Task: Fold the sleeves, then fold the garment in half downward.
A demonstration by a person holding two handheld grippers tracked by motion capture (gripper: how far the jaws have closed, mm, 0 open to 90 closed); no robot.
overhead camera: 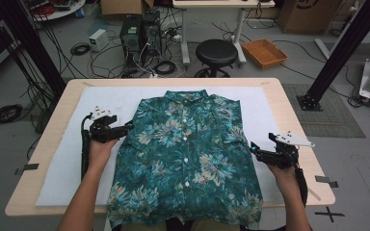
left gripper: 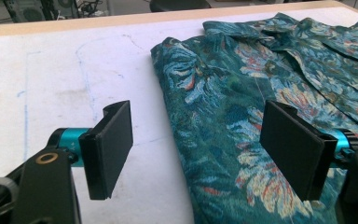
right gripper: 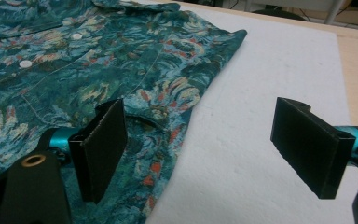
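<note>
White mat (overhead camera: 101,103) bears shirt (overhead camera: 188,149), edges between both open jaws (untouched).

Hand-held gripper (left gripper: 198,154) wide astride floral shirt (left gripper: 242,121) edge

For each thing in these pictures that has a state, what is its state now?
Floral shirt: flat, face up, buttoned, sleeves folded in.
Left gripper: open over the shirt's edge, holding nothing.
Right gripper: open over the shirt's other edge, holding nothing.
White mat: spread flat under the shirt.
</note>
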